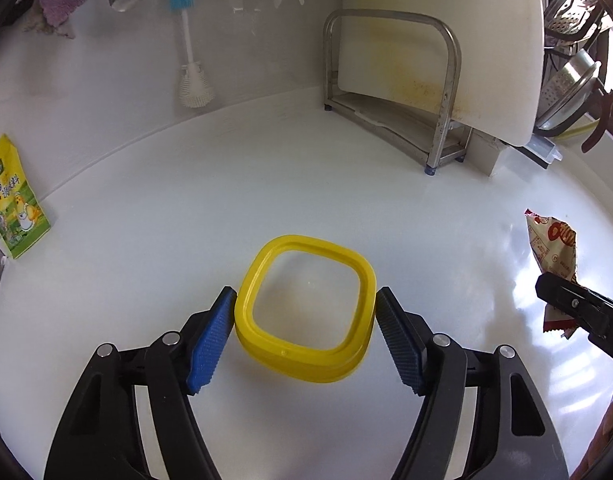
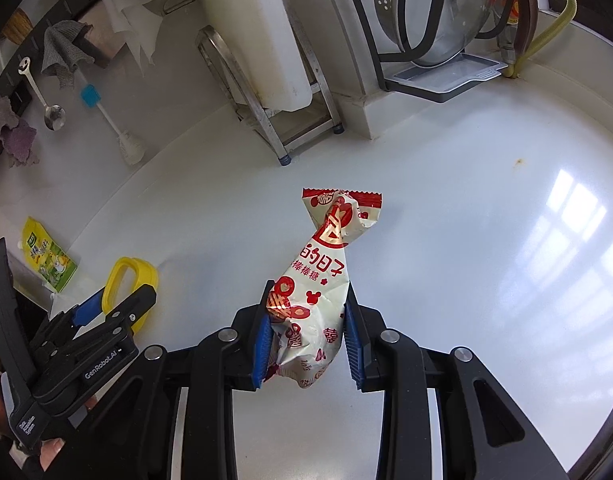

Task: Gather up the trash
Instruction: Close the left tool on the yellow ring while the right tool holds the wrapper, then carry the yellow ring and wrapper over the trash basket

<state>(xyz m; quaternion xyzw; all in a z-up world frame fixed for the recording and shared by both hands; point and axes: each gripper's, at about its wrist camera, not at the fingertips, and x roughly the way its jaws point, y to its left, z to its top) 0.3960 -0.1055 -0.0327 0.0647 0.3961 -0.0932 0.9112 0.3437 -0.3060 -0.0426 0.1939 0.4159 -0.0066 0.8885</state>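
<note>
From the left wrist view, my left tool [image 1: 304, 304] has its arms cut off by the bottom edge. The near wall of the yellow ring [image 1: 306, 306] hides the worktop [image 1: 154, 208] beneath it, so I cannot tell whether the ring touches the surface. The right tool [image 1: 578, 312] enters only as a dark tip at the right edge, covering part of the red-and-white wrapper [image 1: 552, 240]. In the right wrist view, that wrapper's [image 2: 318, 280] lower end sits behind the blue pads [image 2: 262, 344] (its small print is unreadable). The yellow sachet [image 2: 50, 258] lettering is too small to read.
</note>
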